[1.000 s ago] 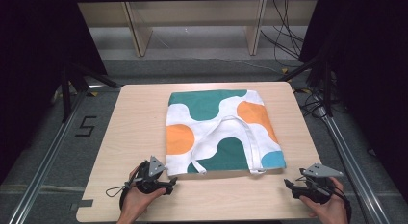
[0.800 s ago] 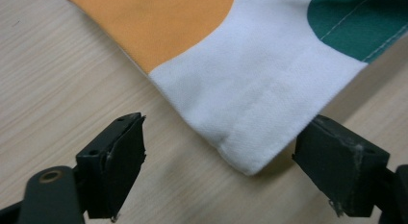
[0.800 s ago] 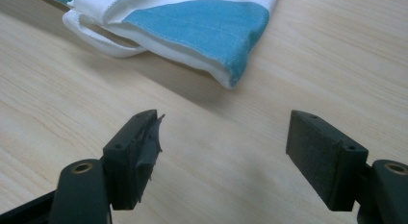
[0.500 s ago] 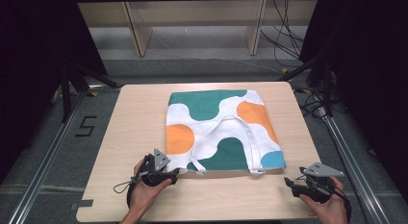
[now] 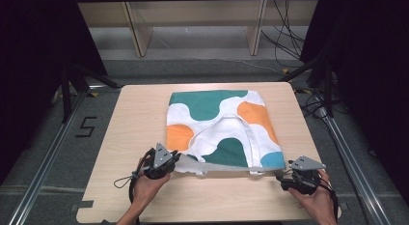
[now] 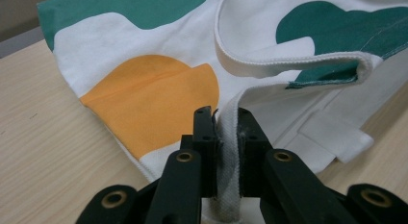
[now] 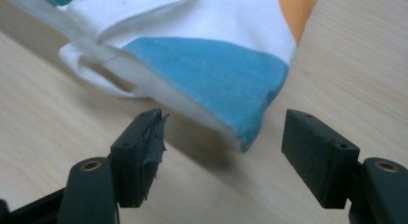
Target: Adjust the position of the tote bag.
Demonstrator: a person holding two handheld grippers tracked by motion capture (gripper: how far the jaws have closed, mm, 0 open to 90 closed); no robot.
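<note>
1. Nearest me, at about seven o'clock on the wooden table [image 5: 135,119], the left gripper [image 5: 176,160] has just been closing, and in the left gripper view [image 6: 226,137] its jaws pinch the thick white hem of the tote bag [image 5: 219,126], the cloth squeezed flat between the pads.
2. At five o'clock the right gripper [image 5: 284,179] stands wide, its jaws apart with nothing between them. In the right gripper view [image 7: 221,156] they face the bag's blue corner [image 7: 226,80], which hangs just ahead of the pads, untouched.
3. The bag lies flat across the middle of the table, mouth edge toward the person, the near-left corner lifted a little by the grip. One white handle [image 5: 222,128] loops over the print at the centre.
4. I judge it light, soft canvas: it will sag and fold wherever it is unsupported, so a single pinch will only drag it. The stitched hem and corners are the firm places to take, and the blue corner looks like the matching hold.
5. Farther off at nine o'clock, a "5" [image 5: 87,127] is marked on the floor. I can read no label or brand on the bag.
</note>
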